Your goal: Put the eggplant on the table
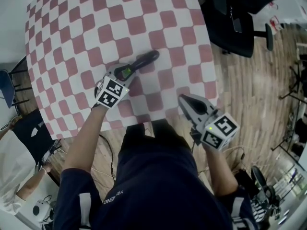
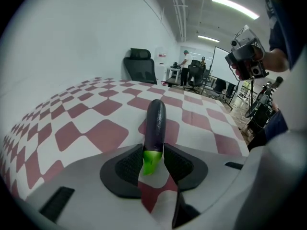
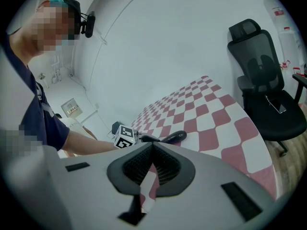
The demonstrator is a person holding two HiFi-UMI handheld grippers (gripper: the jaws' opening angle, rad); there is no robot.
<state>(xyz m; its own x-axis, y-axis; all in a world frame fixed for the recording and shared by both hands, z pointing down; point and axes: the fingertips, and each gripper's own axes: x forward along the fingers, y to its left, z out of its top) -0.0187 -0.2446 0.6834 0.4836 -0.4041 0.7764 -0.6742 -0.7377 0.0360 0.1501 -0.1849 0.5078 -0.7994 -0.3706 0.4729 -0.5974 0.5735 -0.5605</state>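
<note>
Jaws of the left gripper [image 2: 153,145] stand apart astride the stem end of the eggplant [image 2: 156,121]. The pads sit right beside the skin, and I'd say they're not squeezing. The green cap lies in the gap with checked cloth showing beside it.

Over on the other side, the right gripper [image 3: 151,143] has its jaws together at the tips, nothing between them, and it hangs near the corner of the surface at about 4 o'clock in the head view.

And the eggplant is down! It lies flat on the checked surface [image 1: 96,23], near the front edge, its dark body pointing off toward 2 o'clock from the left gripper.

How will it handle? That skin is glossy and smooth, so my guess is slippery. It looks stiff enough to keep its shape and probably light. It's round in section, so it could roll if nudged. The best hold looks like the narrow neck just behind the cap, gripped across the width.
</note>
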